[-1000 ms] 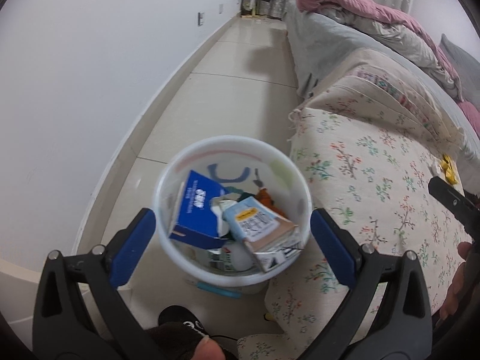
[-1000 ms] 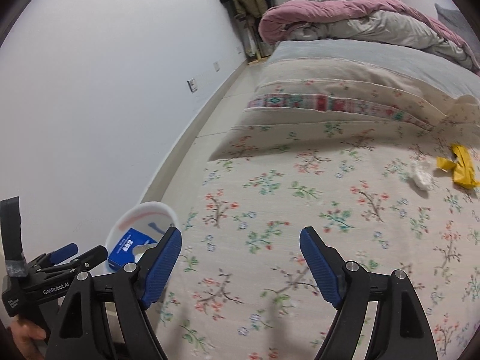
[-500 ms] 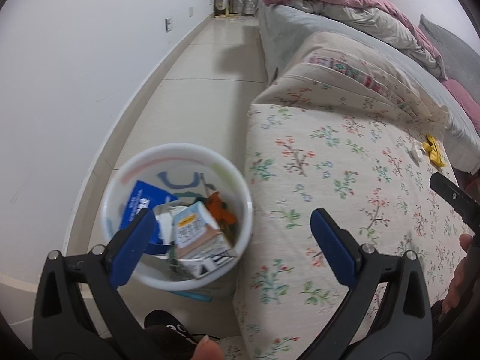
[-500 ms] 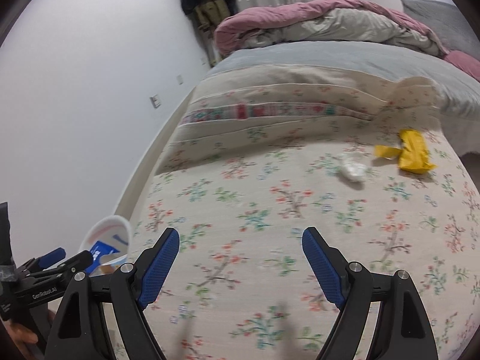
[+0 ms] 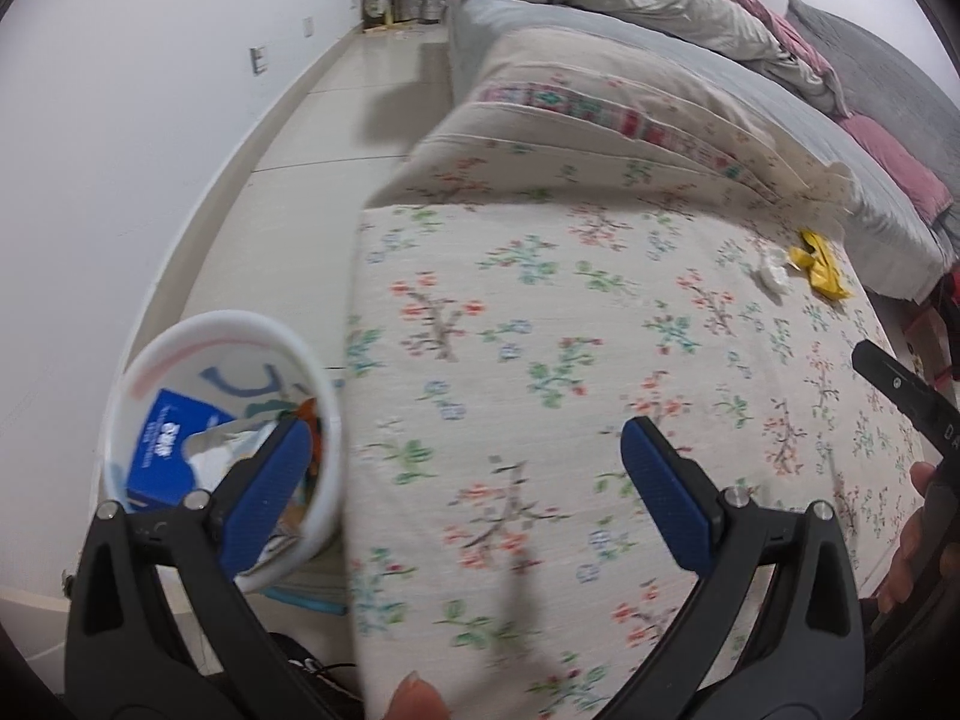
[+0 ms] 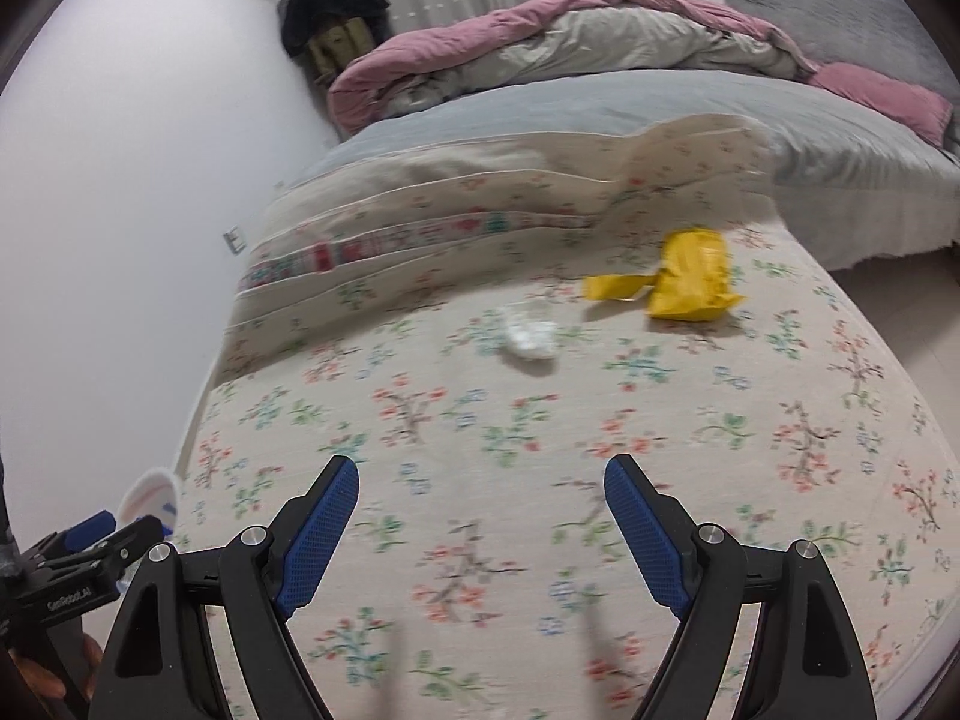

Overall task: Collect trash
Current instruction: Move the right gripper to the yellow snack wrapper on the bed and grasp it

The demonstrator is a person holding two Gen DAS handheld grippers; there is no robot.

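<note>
Right wrist view: yellow wrapper [image 6: 690,279] and white wad [image 6: 528,336] lie well beyond the spread, empty right tongs [image 6: 480,531].

Left wrist view: left gripper's finger [image 5: 264,495] covers part of the white bin [image 5: 180,342]; contents beneath unreadable, print on the blue carton [image 5: 171,444] too small to read. Floral cover [image 5: 540,330] smeared by motion blur. Yellow wrapper [image 5: 819,267] and white wad [image 5: 771,270] small, shape unclear. Right wrist view: bin [image 6: 150,495] mostly hidden behind the mattress edge and the other gripper; wad [image 6: 528,336] blurred.
</note>
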